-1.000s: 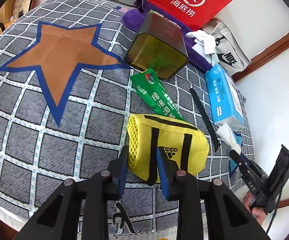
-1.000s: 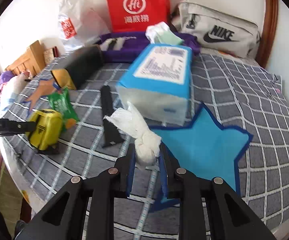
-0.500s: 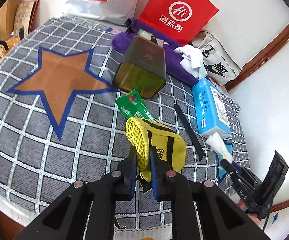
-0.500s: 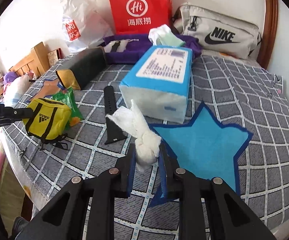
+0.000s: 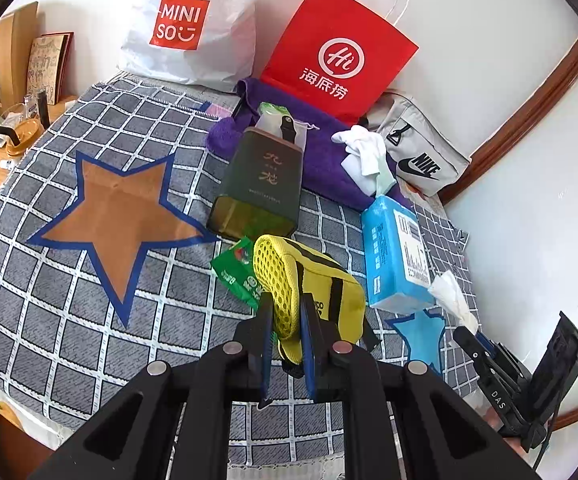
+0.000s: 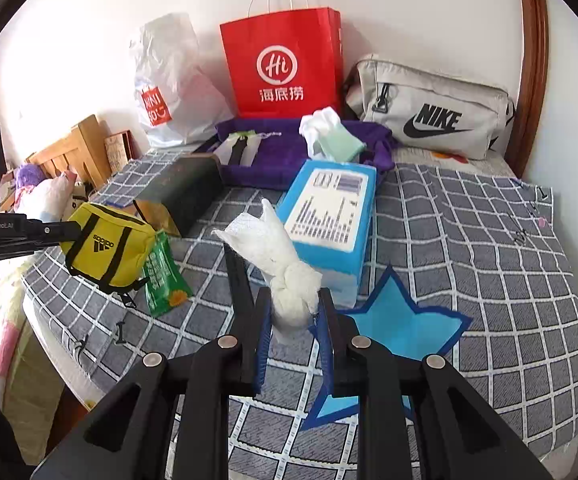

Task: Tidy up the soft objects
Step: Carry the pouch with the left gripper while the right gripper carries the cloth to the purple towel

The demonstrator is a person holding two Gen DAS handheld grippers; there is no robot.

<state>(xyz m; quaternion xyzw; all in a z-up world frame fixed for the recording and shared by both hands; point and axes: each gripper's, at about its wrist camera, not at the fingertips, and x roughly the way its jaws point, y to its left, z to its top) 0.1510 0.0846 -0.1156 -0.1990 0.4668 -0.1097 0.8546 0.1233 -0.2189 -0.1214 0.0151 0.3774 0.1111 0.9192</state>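
Yellow pouch (image 5: 309, 280) lengthwise fwd, left claw (image 5: 285, 320)

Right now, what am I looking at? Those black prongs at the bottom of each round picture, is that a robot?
No robot: a person carries a two-finger clamp in each hand, each with a wide-angle camera looking along its fingers. One picture comes from the left gripper, which pinches a yellow Adidas pouch, raised off the bedspread. The other comes from the right gripper, which pinches a knotted white cloth. On the checked bedspread lie a blue tissue pack, a green snack packet and a dark box.
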